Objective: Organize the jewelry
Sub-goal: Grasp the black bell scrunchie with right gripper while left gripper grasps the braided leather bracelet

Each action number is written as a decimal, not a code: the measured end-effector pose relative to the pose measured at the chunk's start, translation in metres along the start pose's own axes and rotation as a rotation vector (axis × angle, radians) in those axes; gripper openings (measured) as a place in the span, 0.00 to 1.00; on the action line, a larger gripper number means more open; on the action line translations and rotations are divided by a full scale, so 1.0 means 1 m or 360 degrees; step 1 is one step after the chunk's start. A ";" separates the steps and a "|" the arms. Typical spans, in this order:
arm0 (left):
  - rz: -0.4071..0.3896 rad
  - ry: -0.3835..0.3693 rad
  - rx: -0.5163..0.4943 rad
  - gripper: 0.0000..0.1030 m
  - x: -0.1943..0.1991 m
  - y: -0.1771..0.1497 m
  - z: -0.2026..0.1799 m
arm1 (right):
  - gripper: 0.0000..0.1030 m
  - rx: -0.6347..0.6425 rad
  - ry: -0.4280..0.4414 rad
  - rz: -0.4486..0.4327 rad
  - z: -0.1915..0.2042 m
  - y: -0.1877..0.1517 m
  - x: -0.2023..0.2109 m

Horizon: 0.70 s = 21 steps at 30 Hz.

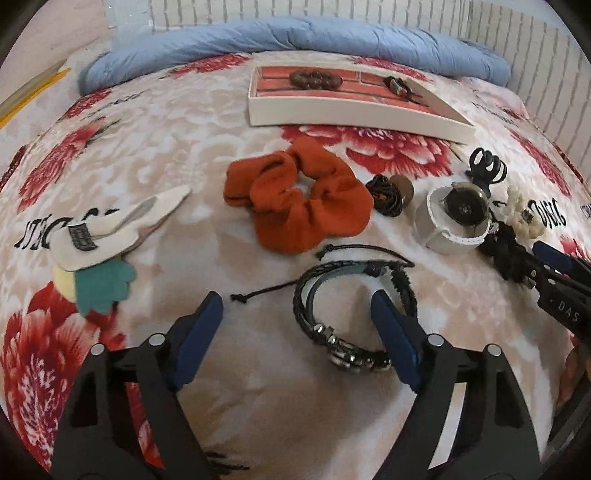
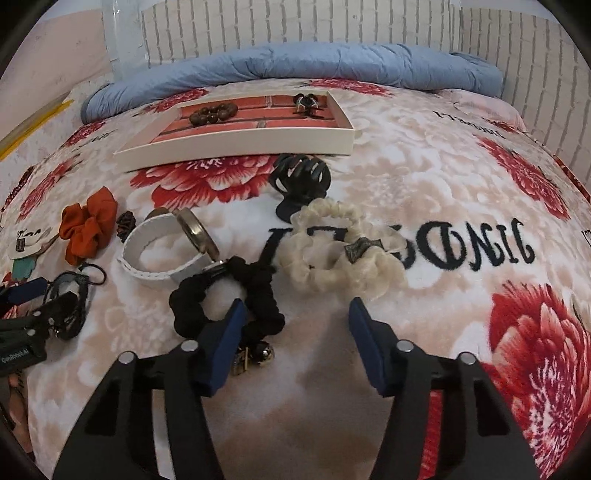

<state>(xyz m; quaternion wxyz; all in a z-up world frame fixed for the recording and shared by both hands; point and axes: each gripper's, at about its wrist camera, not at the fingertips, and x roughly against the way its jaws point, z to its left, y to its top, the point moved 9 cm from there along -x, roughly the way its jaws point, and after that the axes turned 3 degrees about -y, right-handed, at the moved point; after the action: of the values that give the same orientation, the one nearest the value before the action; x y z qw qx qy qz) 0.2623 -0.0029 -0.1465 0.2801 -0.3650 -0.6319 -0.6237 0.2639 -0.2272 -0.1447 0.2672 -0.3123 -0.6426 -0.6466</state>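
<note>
A white tray (image 1: 332,116) with a brick-pattern floor lies at the far side of the bed; it holds a brown bead bracelet (image 1: 314,79) and a small multicoloured piece (image 1: 397,85). My left gripper (image 1: 295,306) is open, low over a black braided bracelet (image 1: 332,291); its right finger sits inside the loop. My right gripper (image 2: 295,314) is open, with its left finger over a black scrunchie (image 2: 225,295). A cream scrunchie (image 2: 332,251), a white-strap watch (image 2: 166,243), a black claw clip (image 2: 301,181) and an orange scrunchie (image 1: 295,199) lie around.
A flowered blanket (image 2: 424,184) covers the bed. A rolled blue duvet (image 1: 295,35) lies along the far edge under a white brick wall. A felt pouch with green trim (image 1: 99,251) lies at the left. A small dark knot bracelet (image 1: 386,194) sits by the watch.
</note>
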 end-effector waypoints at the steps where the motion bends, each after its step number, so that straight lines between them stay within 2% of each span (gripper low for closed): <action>1: 0.0003 -0.0010 0.0005 0.78 -0.001 0.000 0.000 | 0.52 0.0010 0.0000 0.0012 0.001 0.000 -0.002; 7: 0.0020 -0.0041 0.0014 0.75 -0.007 0.003 0.001 | 0.42 0.0041 0.0009 0.0047 0.007 0.002 -0.010; 9: 0.0014 -0.0039 0.0012 0.70 -0.006 0.003 0.002 | 0.33 0.0062 0.0021 0.0042 0.010 0.002 -0.009; 13: 0.0004 -0.0039 0.0026 0.61 -0.004 0.002 0.004 | 0.23 0.0118 0.0025 0.0018 0.017 0.001 -0.007; 16: -0.0007 -0.0041 0.0033 0.49 -0.002 0.002 0.005 | 0.18 0.0140 0.0031 0.0007 0.020 0.001 -0.006; 18: -0.0009 -0.0069 0.0018 0.33 -0.001 0.001 0.002 | 0.16 0.0147 0.0037 0.0000 0.020 0.001 -0.005; 21: -0.0012 -0.0060 -0.0048 0.22 0.000 -0.001 -0.006 | 0.15 0.0153 0.0036 -0.0007 0.021 0.000 -0.004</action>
<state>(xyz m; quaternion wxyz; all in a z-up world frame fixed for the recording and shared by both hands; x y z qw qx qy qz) 0.2604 -0.0086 -0.1467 0.2602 -0.3784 -0.6290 -0.6273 0.2676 -0.2062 -0.1480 0.2879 -0.2903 -0.6706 -0.6190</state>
